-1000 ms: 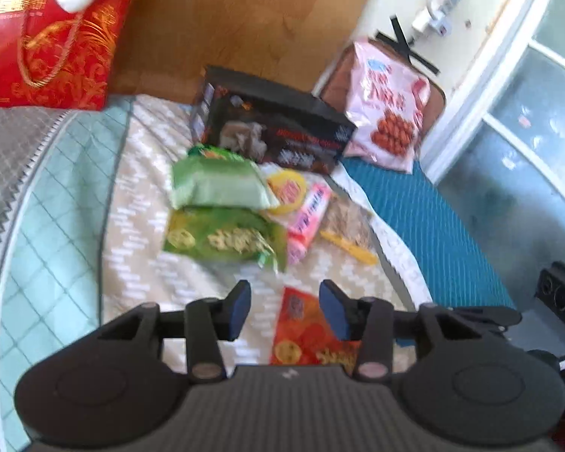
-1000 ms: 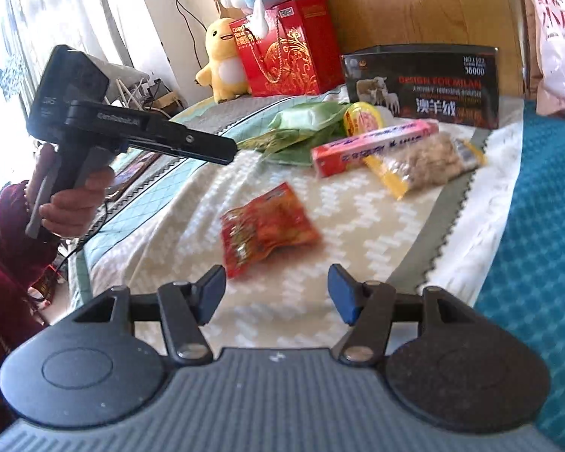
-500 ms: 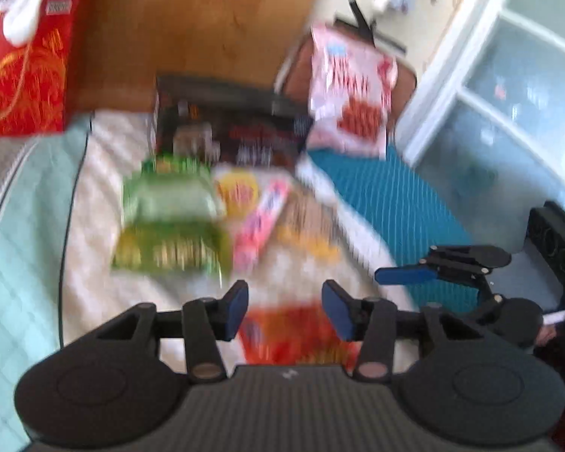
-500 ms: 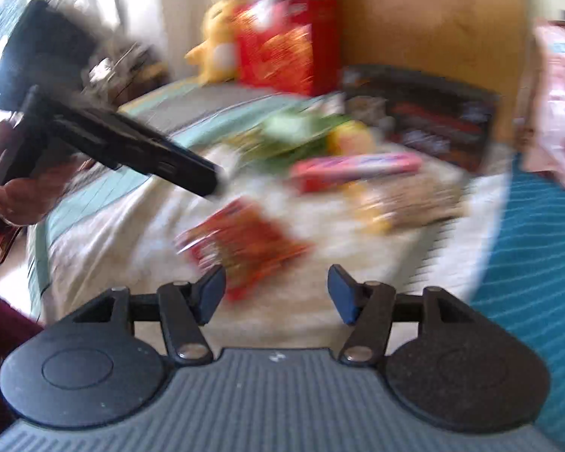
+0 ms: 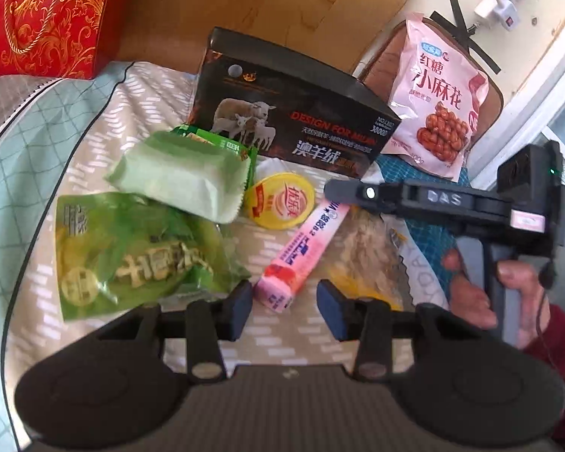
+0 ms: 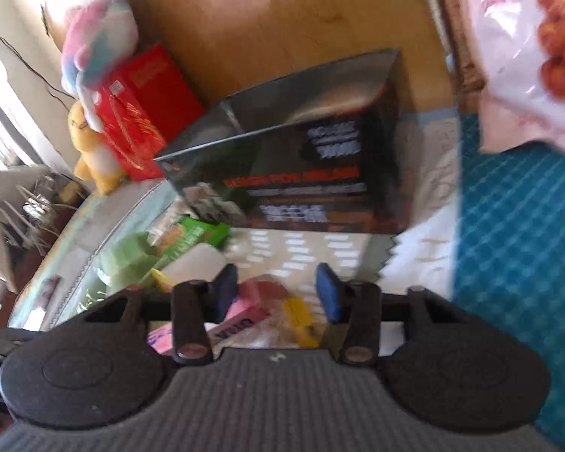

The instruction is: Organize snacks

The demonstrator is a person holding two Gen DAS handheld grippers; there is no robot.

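Snacks lie on a patterned bedspread (image 5: 94, 143). A pink stick pack (image 5: 305, 248) points its near end into the gap of my left gripper (image 5: 285, 310). Its jaws are closing, and the pads stand clear of the pack. Left of it lie a dark green bag (image 5: 132, 252), a pale green packet (image 5: 180, 177) and a yellow round tub (image 5: 282, 199). A clear bag with a yellow edge (image 5: 365, 260) lies to the right. My right gripper (image 6: 276, 290), also seen from the side (image 5: 333, 188), hovers over the pink pack (image 6: 245, 309). Its jaws are closing on nothing.
A black box (image 5: 293, 120) stands behind the snacks against a wooden headboard (image 6: 282, 11). A pink bag of fried twists (image 5: 437, 105) leans at the back right. A red gift bag (image 5: 45, 19) and plush toys (image 6: 98, 52) sit at the back left. A teal mat (image 6: 519, 245) covers the right side.
Both grippers moved forward over the snack pile. The red packet dropped out of both views. The right gripper rolled and now faces the black box. Both pairs of jaws stand narrower.
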